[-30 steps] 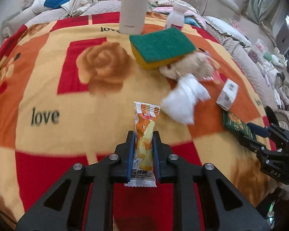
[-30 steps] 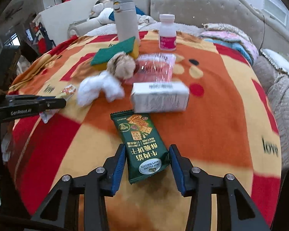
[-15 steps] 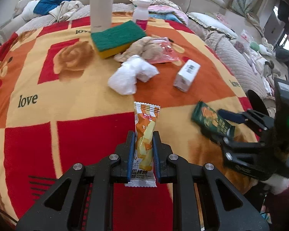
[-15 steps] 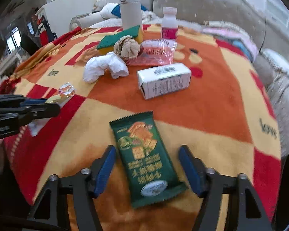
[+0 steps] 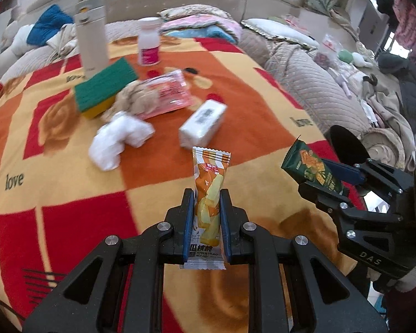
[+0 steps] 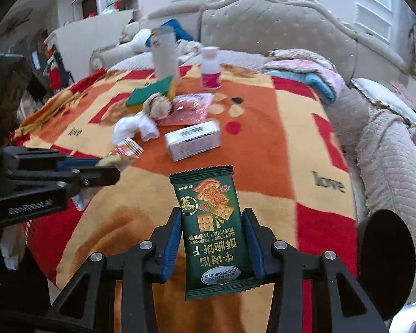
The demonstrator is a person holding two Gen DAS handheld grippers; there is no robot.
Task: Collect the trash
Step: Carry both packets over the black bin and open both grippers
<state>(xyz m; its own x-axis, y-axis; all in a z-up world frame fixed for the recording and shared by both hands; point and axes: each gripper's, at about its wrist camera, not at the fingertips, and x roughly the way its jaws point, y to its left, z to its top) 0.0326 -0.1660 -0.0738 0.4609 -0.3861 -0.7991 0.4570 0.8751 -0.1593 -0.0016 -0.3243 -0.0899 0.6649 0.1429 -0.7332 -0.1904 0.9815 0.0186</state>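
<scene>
My left gripper [image 5: 207, 211] is shut on an orange snack wrapper [image 5: 209, 191], held above the blanket. My right gripper [image 6: 212, 238] is shut on a green biscuit packet [image 6: 212, 222], also lifted; it shows at the right of the left wrist view [image 5: 310, 170]. The left gripper shows at the left of the right wrist view [image 6: 97, 173]. On the blanket lie a white crumpled tissue [image 5: 119, 138], a brown paper ball [image 5: 137, 98], a pink plastic wrapper [image 5: 170, 91] and a small white box [image 5: 203, 125].
A green-and-yellow sponge [image 5: 104, 90], a beige thermos [image 5: 91, 38] and a white pill bottle [image 5: 149, 44] stand at the far side of the red, orange and yellow blanket [image 5: 55, 166]. A sofa [image 6: 277, 27] with cushions lies behind and right.
My right gripper has closed on the green biscuit packet and lifted it off the blanket. My left gripper has drawn back towards the near right with the orange wrapper still held.
</scene>
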